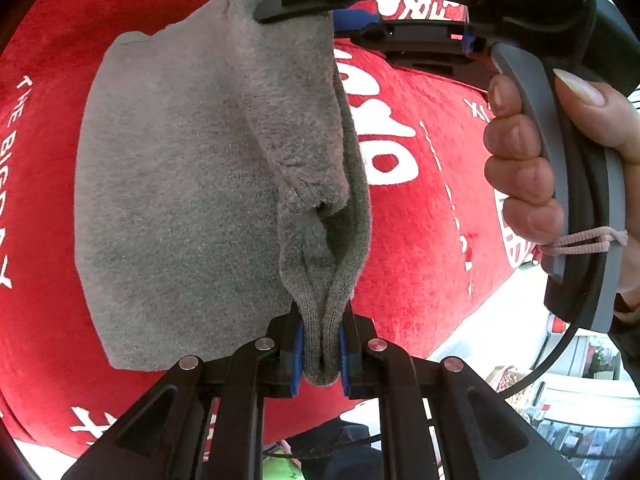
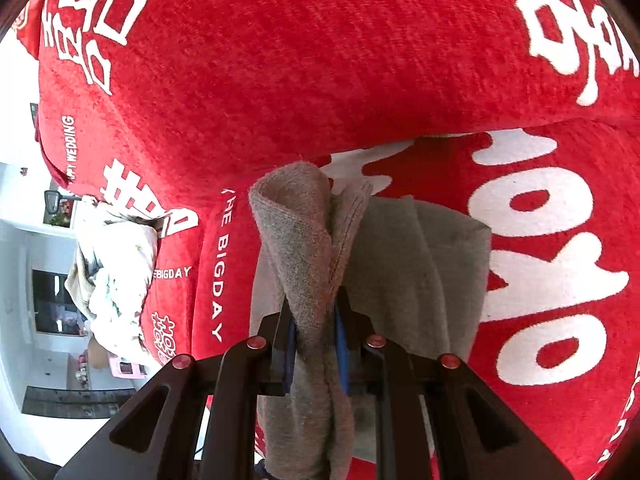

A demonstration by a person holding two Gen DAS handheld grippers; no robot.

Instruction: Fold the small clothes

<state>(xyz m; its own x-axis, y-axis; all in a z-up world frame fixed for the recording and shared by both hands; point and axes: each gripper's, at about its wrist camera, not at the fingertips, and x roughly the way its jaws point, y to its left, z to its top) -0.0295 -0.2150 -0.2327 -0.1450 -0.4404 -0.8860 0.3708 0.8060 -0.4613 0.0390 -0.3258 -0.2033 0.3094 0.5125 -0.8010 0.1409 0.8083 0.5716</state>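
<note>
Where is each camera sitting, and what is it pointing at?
Left wrist view: sits on the left gripper, looking down its fingers at the soft grey fleece garment on the red cloth with white lettering; the person's right hand holding the right gripper shows.
Right wrist view: sits on the right gripper, looking down at the pinched garment; only its own fingers show.
Shared: the grey garment, gripped by both, and the red cloth.
</note>
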